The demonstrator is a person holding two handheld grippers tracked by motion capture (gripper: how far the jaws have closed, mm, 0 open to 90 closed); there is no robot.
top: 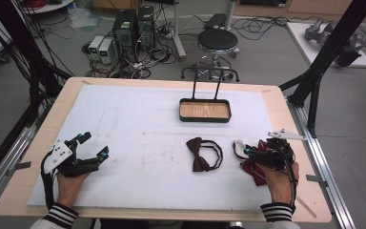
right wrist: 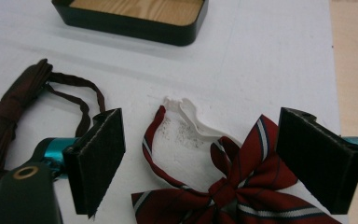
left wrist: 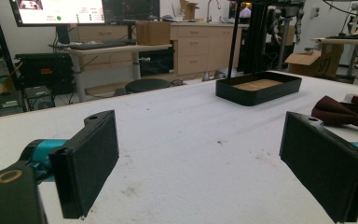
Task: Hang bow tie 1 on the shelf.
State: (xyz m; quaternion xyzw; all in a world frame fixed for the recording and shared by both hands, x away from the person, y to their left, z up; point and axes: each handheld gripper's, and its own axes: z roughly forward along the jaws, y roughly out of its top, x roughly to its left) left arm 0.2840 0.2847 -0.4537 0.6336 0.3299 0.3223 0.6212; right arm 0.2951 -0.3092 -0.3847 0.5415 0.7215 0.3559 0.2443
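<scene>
A dark maroon bow tie (top: 201, 153) with its strap lies flat near the middle of the white sheet; it is also at the left of the right gripper view (right wrist: 9, 121). A red striped bow tie (top: 253, 169) lies at the right, its strap ending in a white clasp (right wrist: 191, 116). My right gripper (top: 250, 151) hangs just over it, jaws wide, with the striped bow (right wrist: 242, 186) low between them and no pad touching it. My left gripper (top: 94, 144) rests at the left of the sheet, open, with nothing between its jaws (left wrist: 200, 154).
A black tray (top: 205, 119) with a wooden bottom and a tall wire handle stands at the back centre of the sheet (left wrist: 256, 95). The white sheet (top: 138, 114) covers most of the wooden table. A stool (top: 218, 40) stands beyond the far edge.
</scene>
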